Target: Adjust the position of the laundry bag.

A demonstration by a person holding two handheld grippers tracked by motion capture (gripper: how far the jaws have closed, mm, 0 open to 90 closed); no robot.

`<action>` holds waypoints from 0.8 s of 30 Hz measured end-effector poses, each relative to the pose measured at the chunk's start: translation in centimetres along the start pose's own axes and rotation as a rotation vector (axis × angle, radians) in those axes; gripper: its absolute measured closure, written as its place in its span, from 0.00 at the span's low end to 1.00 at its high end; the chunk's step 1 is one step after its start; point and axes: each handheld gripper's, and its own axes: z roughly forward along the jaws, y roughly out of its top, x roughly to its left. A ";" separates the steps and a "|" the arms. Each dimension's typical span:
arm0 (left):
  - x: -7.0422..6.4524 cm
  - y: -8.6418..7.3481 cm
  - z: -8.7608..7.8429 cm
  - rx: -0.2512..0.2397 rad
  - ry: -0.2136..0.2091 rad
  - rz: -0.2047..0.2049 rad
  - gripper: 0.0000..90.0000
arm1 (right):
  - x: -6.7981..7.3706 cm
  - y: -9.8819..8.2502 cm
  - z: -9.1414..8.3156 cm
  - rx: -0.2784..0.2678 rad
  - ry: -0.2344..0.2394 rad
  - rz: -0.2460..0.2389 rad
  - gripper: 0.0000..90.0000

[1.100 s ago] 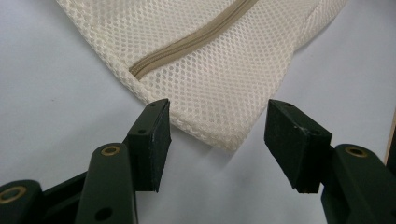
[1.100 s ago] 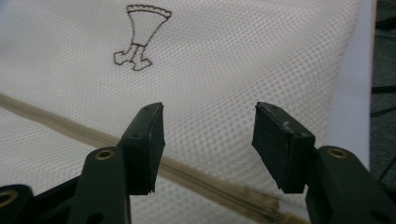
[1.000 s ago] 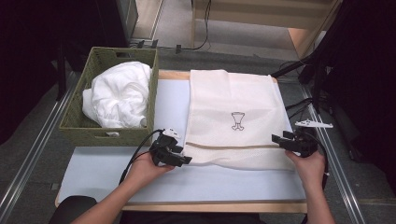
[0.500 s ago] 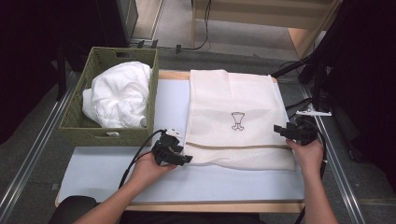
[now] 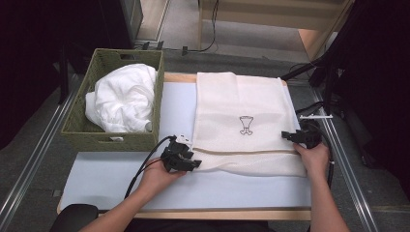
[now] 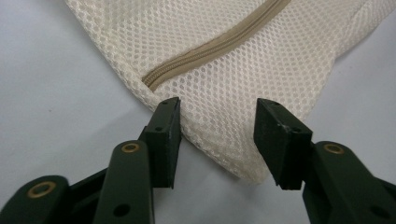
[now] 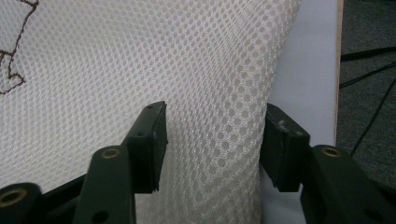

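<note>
Cream mesh laundry bag (image 5: 244, 121) flat on pale table (image 5: 121, 179). Left claw (image 6: 217, 135) and right claw (image 7: 212, 140), both spread, just closing around bag's near corners, mesh between pads. Likely gripping stage; next, pinching firmly before lifting.

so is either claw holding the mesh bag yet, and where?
Not yet. Both have been closing: left claw straddles the mesh bag corner by the zipper end; right claw straddles its side edge.

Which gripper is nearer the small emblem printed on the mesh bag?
Right. The right gripper sits at the mesh bag's right edge, level with the emblem; the left gripper is at the near-left corner, farther away.
</note>
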 end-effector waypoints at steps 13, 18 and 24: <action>-0.4 -0.1 0.0 0.024 -0.015 0.063 0.95 | 1.2 0.1 -0.2 0.039 0.041 0.007 0.91; 0.1 0.2 -0.7 0.028 -0.028 0.042 0.97 | 1.1 0.3 -0.5 0.039 0.063 0.025 0.92; 0.3 0.2 -1.4 0.016 -0.035 0.027 0.98 | 1.3 0.4 -0.7 0.038 0.076 0.028 0.92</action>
